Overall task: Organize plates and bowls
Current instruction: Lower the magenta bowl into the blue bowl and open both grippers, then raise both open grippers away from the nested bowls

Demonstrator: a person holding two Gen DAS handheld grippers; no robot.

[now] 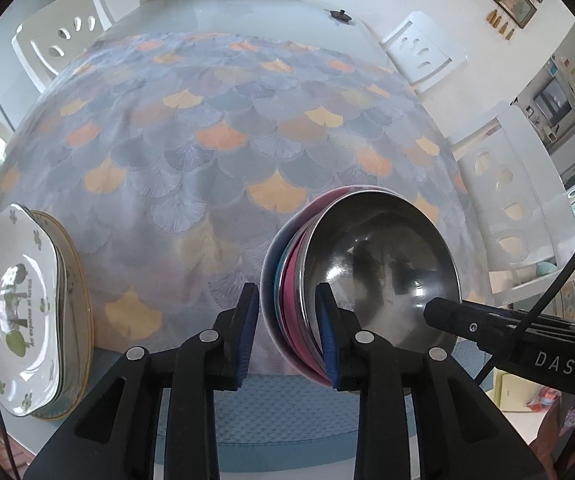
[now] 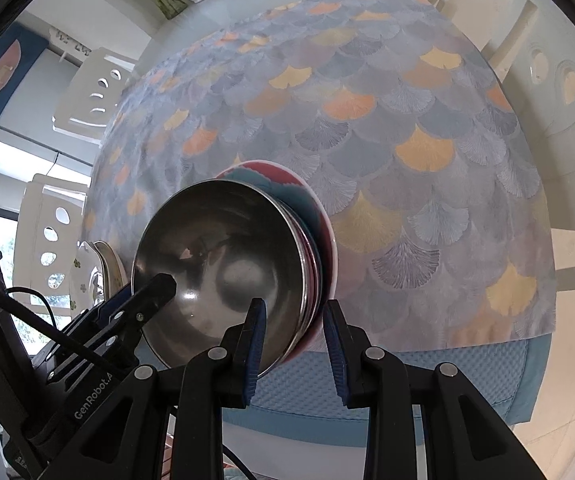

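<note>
**Left wrist view: both grippers straddle the bowl stack's rim**

Left wrist view first: we take the bowl stack (image 1: 351, 280) as our landmark. Far left of it lean the plates (image 1: 27, 312). Our left gripper (image 1: 287, 336) straddles the stack's near-left rim, jaws apart and not visibly pressing. Just right of it, the right gripper (image 2: 295, 344) brackets the near-right rim of the steel bowl (image 2: 227, 264), jaws likewise apart, no clear clamp. We judge it best to settle the stack flat on the tablecloth (image 2: 407, 160), then lift both grippers away straight, avoiding the rim.
</note>
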